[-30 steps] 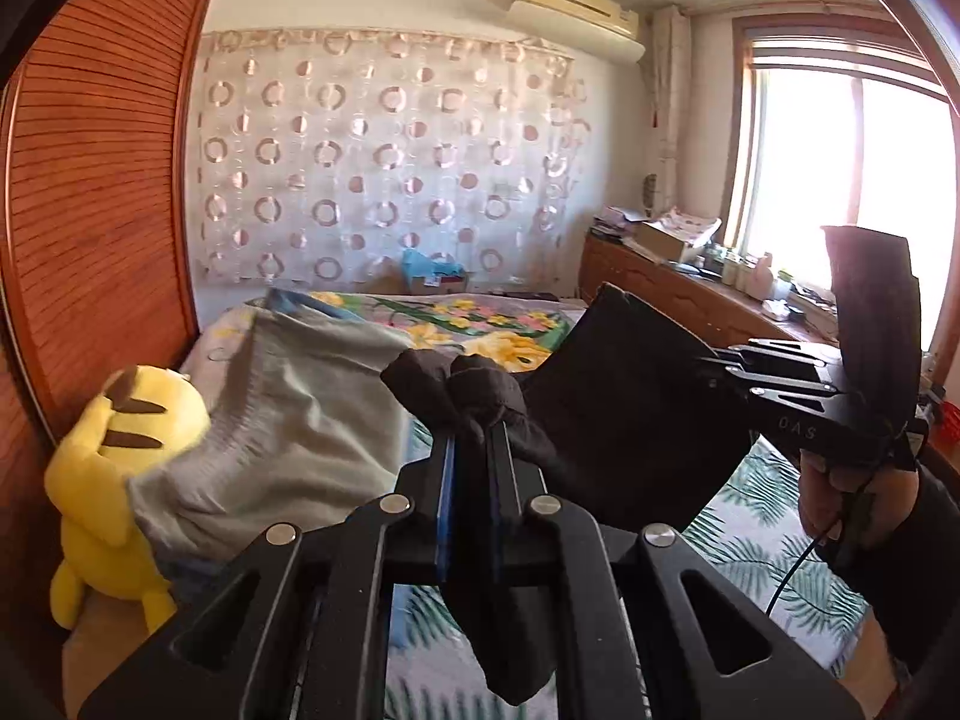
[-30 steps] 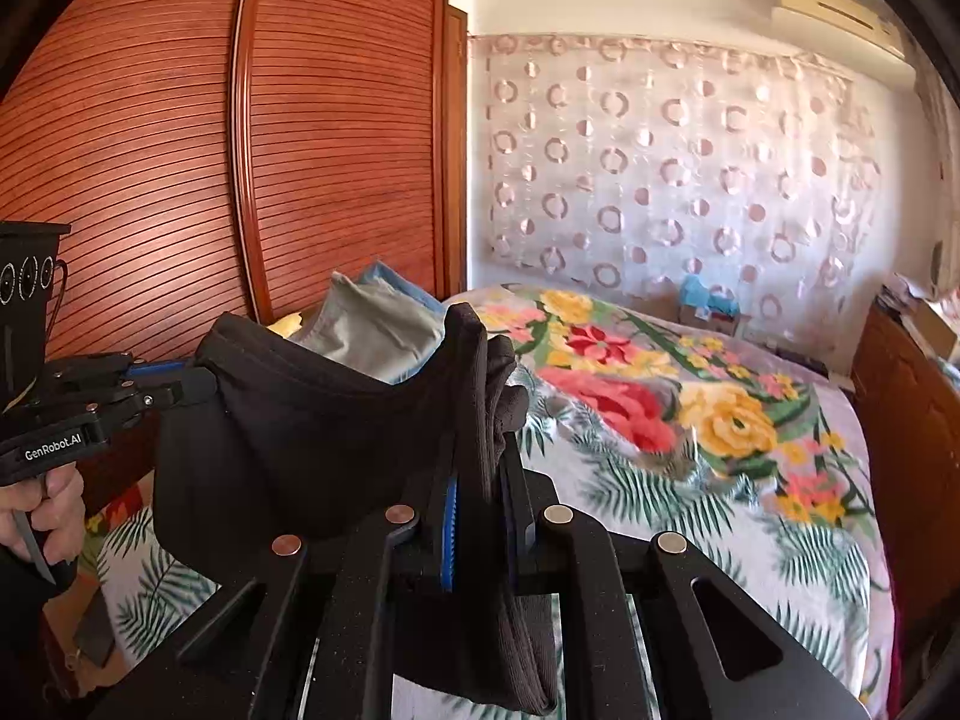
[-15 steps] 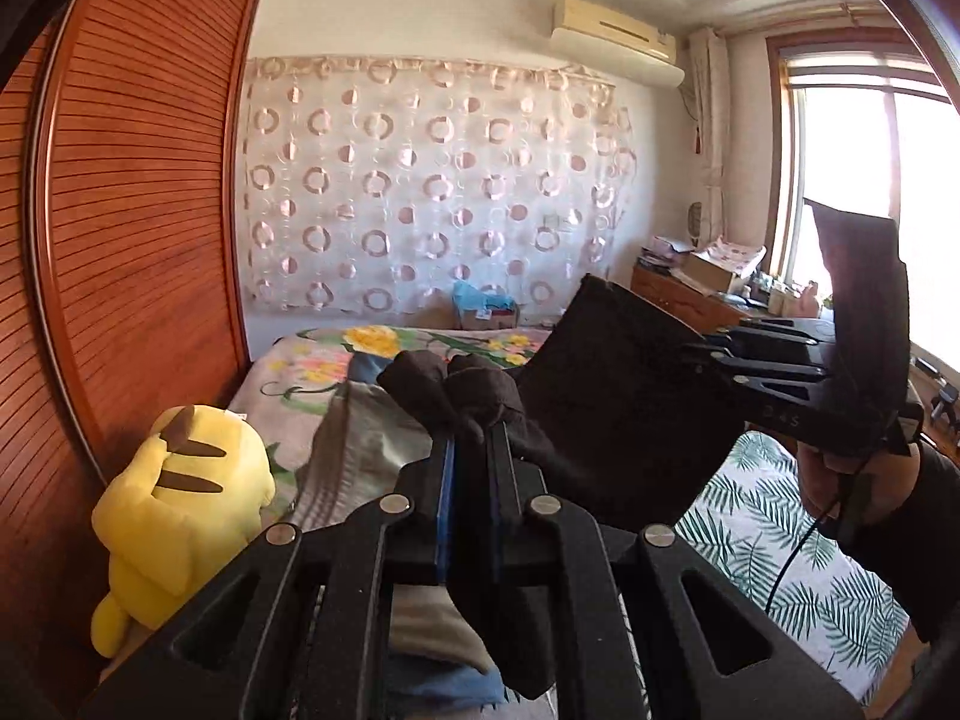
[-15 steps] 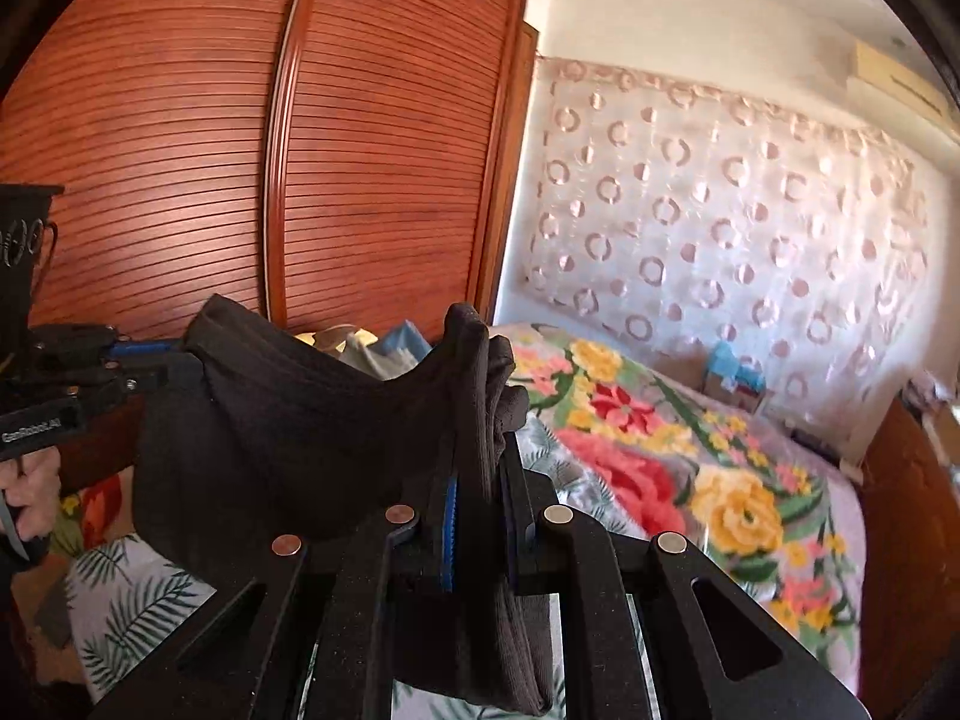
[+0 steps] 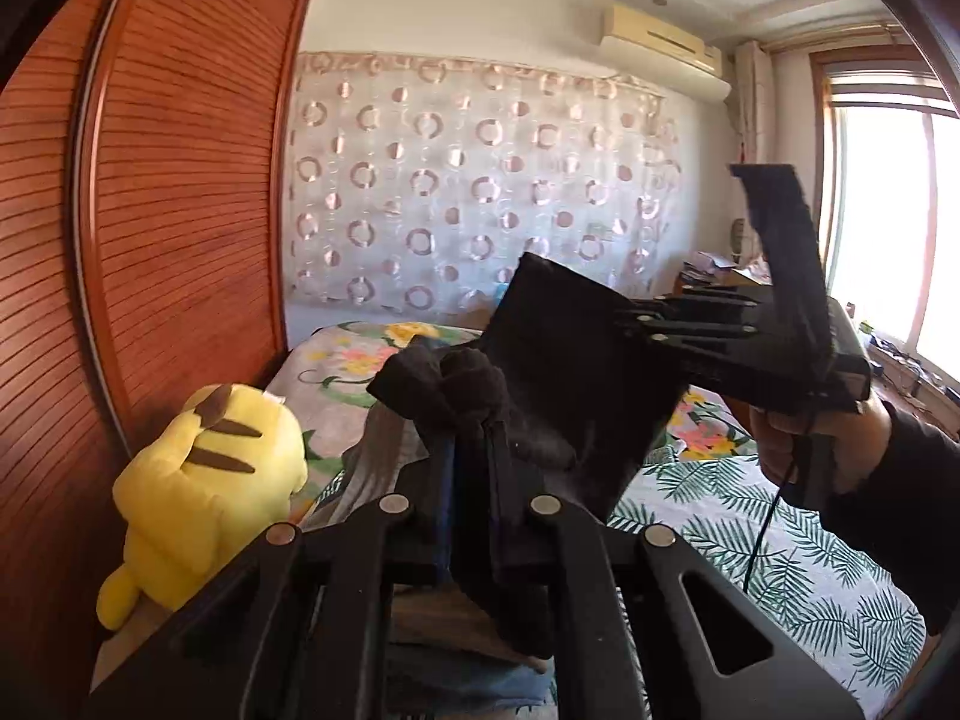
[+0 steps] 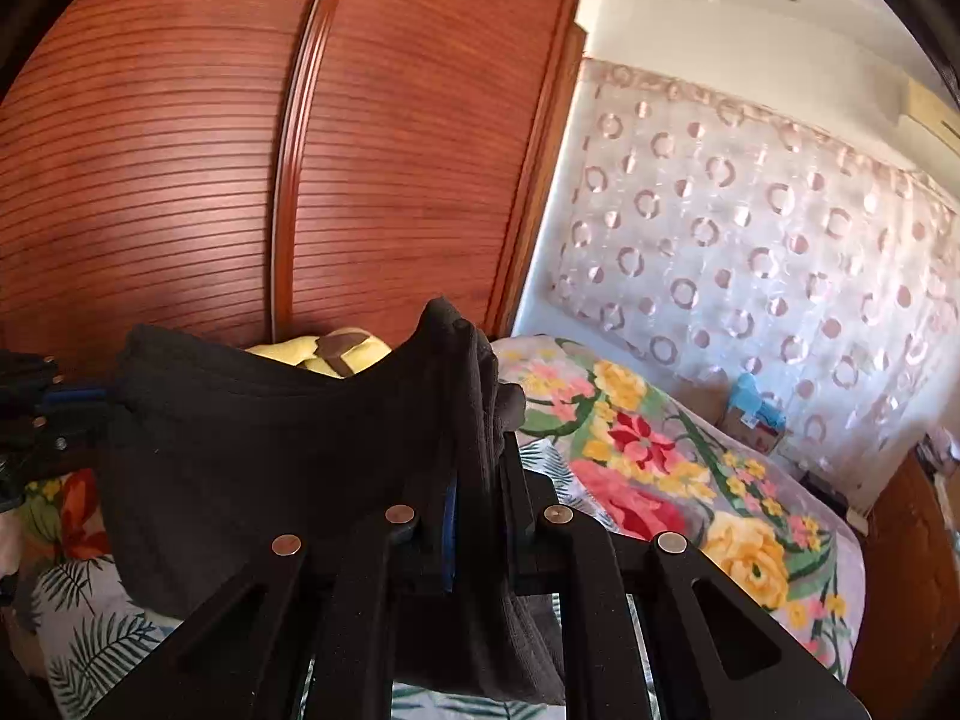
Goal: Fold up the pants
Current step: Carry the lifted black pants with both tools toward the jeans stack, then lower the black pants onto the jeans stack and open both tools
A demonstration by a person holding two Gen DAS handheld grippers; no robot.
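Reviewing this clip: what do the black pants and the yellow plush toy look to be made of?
Black pants: probably a soft matte knit, perhaps cotton jersey, as it bunches thickly and sags between the tools without shine. Yellow plush toy: short-pile fleece over stuffing, judging by its fuzzy, rounded surface with brown stripes.

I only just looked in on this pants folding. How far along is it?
Done: both grippers have the black pants pinched, the left gripper at one bunched corner and the right gripper at another. In hand: the cloth hangs stretched between them above the bed. Left: laying it down and making the folds; no finished fold shows.
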